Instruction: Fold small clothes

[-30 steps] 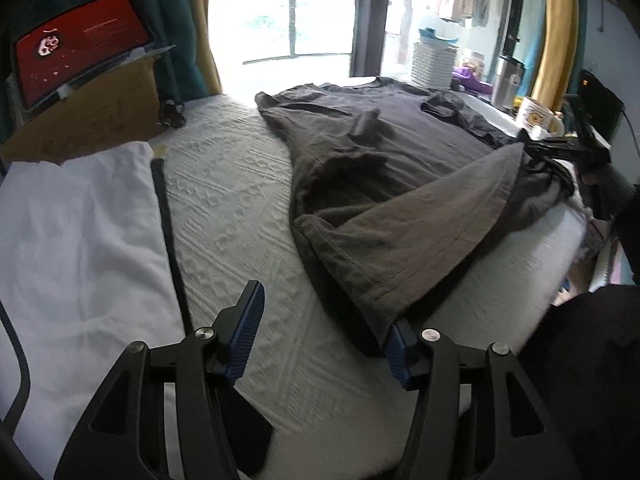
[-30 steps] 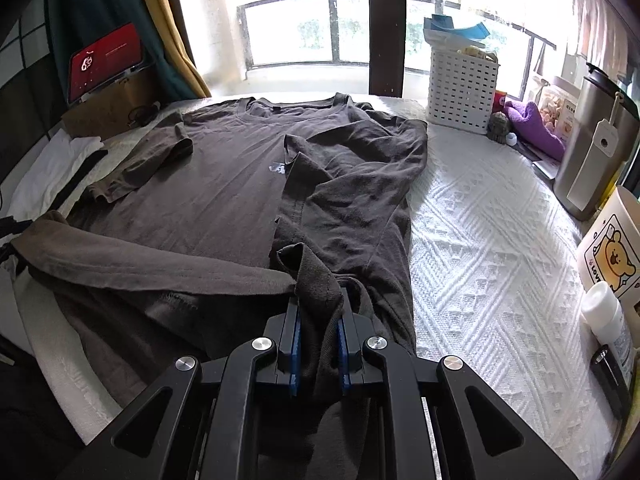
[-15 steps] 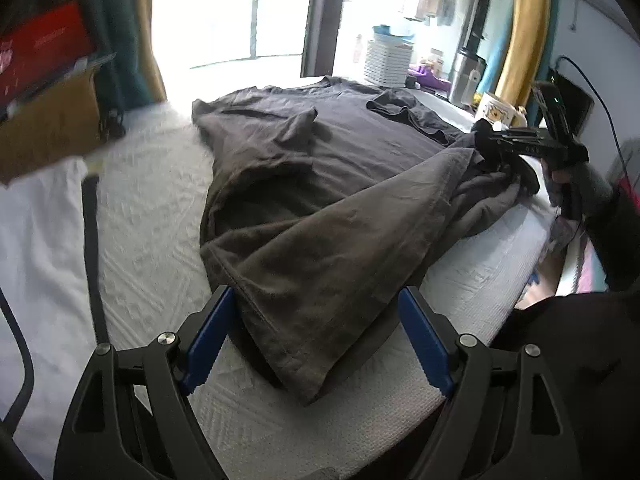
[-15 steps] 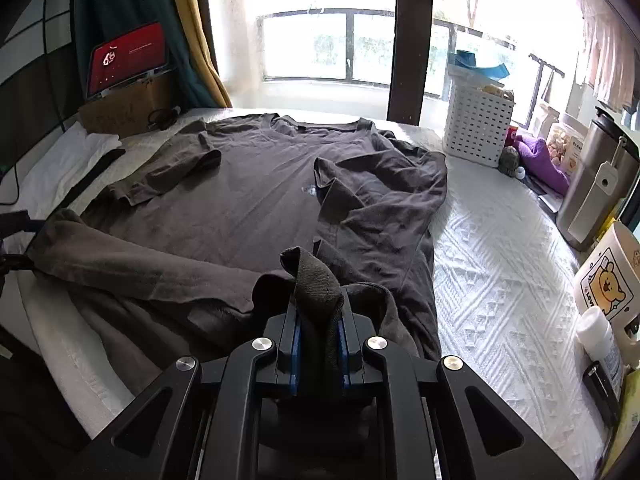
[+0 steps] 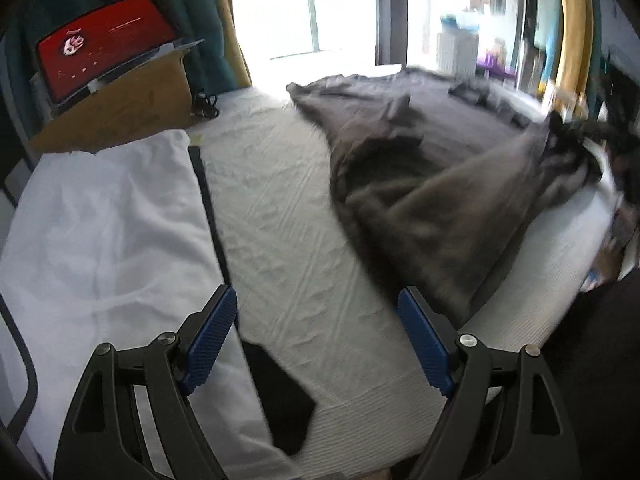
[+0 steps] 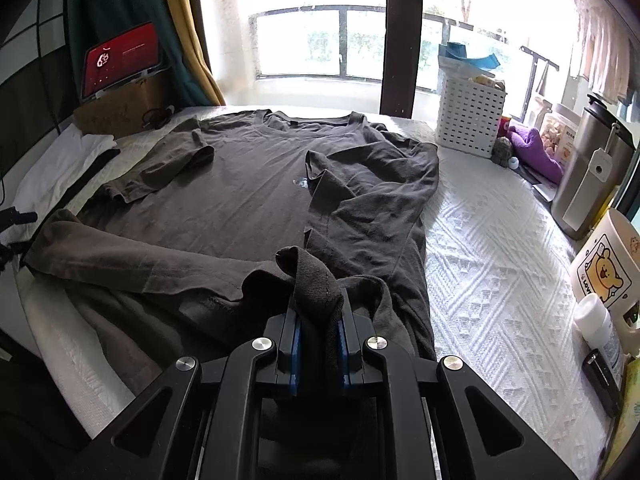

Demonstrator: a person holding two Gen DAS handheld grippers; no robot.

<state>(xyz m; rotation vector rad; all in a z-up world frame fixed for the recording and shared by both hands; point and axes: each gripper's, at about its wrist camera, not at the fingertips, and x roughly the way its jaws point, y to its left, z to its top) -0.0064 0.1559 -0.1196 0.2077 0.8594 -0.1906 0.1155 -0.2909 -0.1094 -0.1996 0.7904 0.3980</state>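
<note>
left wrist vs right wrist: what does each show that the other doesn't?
Left wrist only: the left tongs open, nothing between the pads, over the bedspread beside the white cloth.

Right wrist only: the right tongs shut on a bunched corner of the shirt, the neckline at the far end, a steel canister and a bear mug.

Both: the shirt, the bedspread, the white cloth, the red screen, the white basket (blurred in the left view).

I count one dark grey T-shirt (image 6: 256,200) on one white bedspread (image 6: 492,264). I see one white slotted basket (image 6: 470,120), one steel canister (image 6: 592,184), one bear-printed cup (image 6: 604,264), one red-screened laptop (image 6: 120,60) and one cardboard box (image 5: 120,112).
</note>
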